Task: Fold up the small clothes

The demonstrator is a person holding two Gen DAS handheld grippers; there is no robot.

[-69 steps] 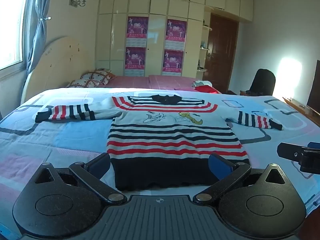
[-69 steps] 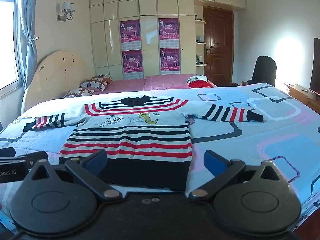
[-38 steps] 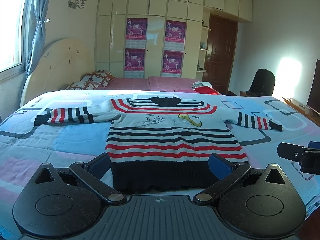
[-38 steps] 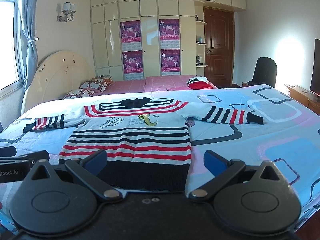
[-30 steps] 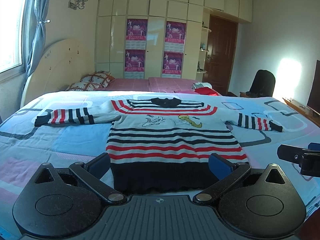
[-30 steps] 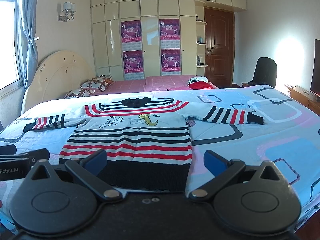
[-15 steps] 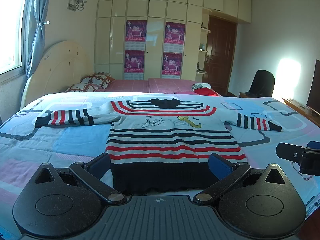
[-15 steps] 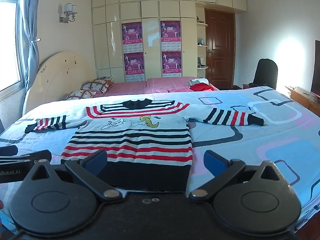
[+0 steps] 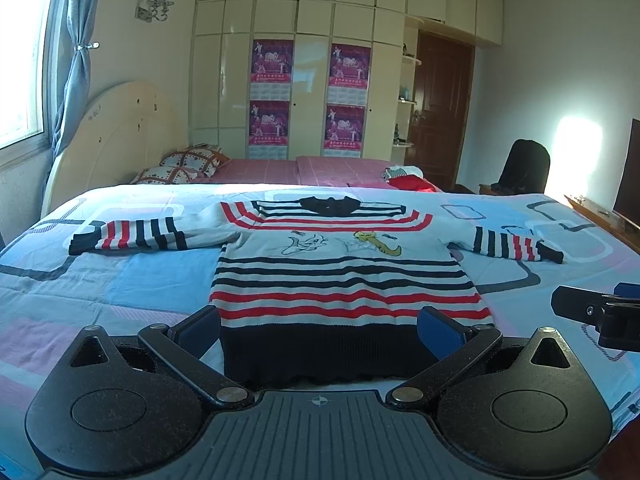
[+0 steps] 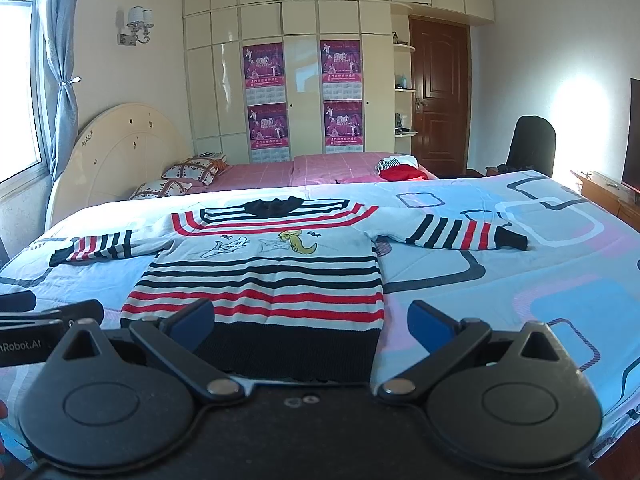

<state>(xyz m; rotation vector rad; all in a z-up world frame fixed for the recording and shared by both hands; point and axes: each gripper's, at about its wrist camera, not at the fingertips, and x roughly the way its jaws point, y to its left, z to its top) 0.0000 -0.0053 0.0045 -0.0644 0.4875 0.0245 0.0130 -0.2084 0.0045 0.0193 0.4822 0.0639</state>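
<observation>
Almost nothing has moved since the earlier frames: both our grippers have only risen a touch, so the sweater sits a little lower in each view and more of the bed shows beyond it. We judge that folding has not begun; we are lined up at the near hem.

Our left gripper (image 9: 318, 328) has its jaws wide apart and empty, framing the dark hem band. Our right gripper (image 10: 310, 320) is likewise spread and holds nothing, with the hem's right corner between its fingers.

The striped sweater (image 9: 340, 272) lies flat and face up on the bed (image 9: 132, 276), collar far, hem near, both sleeves stretched out to left and right. It has red and black stripes, a dark collar and cartoon figures across the chest. It looks smooth, with no folds yet.
</observation>
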